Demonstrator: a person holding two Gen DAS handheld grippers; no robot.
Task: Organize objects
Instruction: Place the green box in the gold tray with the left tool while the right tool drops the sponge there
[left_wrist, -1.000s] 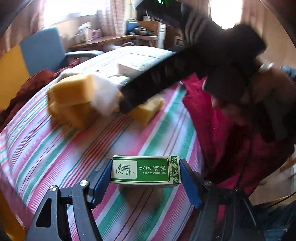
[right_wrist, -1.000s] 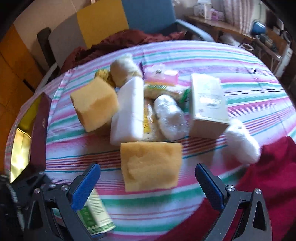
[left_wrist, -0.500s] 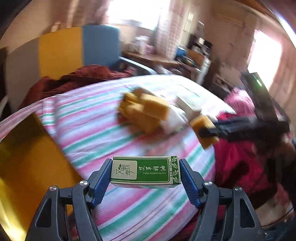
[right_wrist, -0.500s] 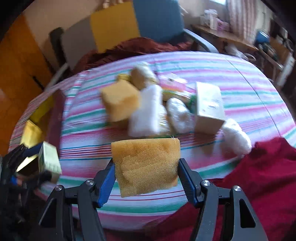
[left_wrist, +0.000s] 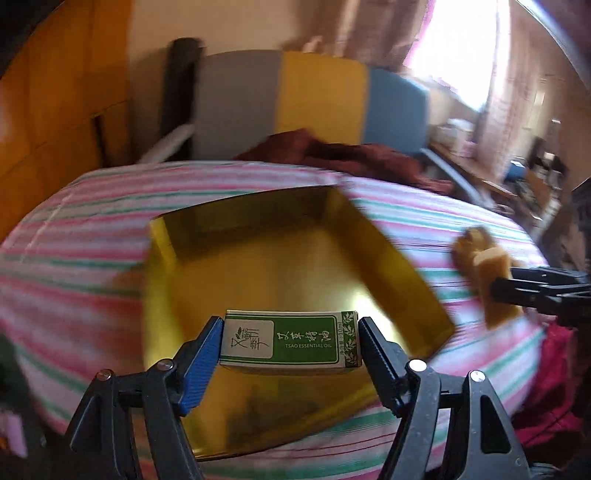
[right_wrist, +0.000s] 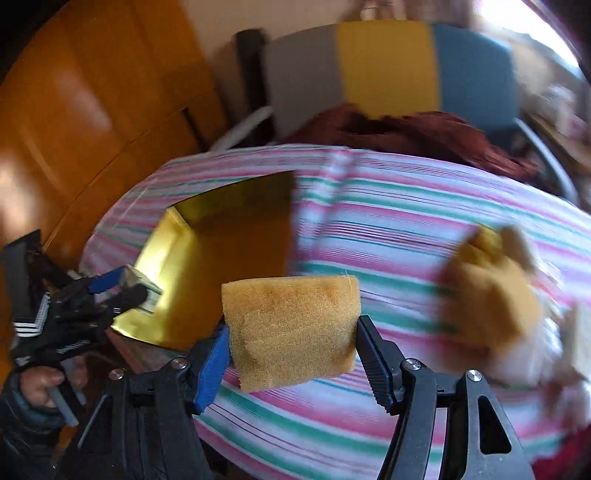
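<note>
Since half a second ago both claws have swung left, away from the pile of things and toward the gold box, which now fills the middle of the left wrist view.

From the left wrist: the tabletop (left_wrist: 92, 236) is round and covered in a cloth striped pink, green and white. Behind it stands a chair (left_wrist: 280, 99) with grey, yellow and blue panels, a dark red cloth (left_wrist: 343, 155) heaped at its foot, an orange wooden wall to the left and a bright curtained window to the right. The gold box (left_wrist: 266, 258) lies open on the cloth, its shiny inside facing up. The left claw (left_wrist: 290, 343) grips the green essential oil carton (left_wrist: 291, 341) by its two short ends, label up, held over the near part of the box. At the right edge the right claw (left_wrist: 517, 288) shows, blurred, with the sponge.

From the right wrist: the right claw (right_wrist: 291, 332) is closed on the yellow sponge (right_wrist: 291, 328), pinched at both sides and held above the striped cloth just right of the gold box (right_wrist: 221, 251). The left claw (right_wrist: 129, 291) reaches in from the left, carton (right_wrist: 142, 284) over the box's near corner. The leftover pile (right_wrist: 491, 295), more sponges and white pieces, lies blurred to the right, well apart from the box.
</note>
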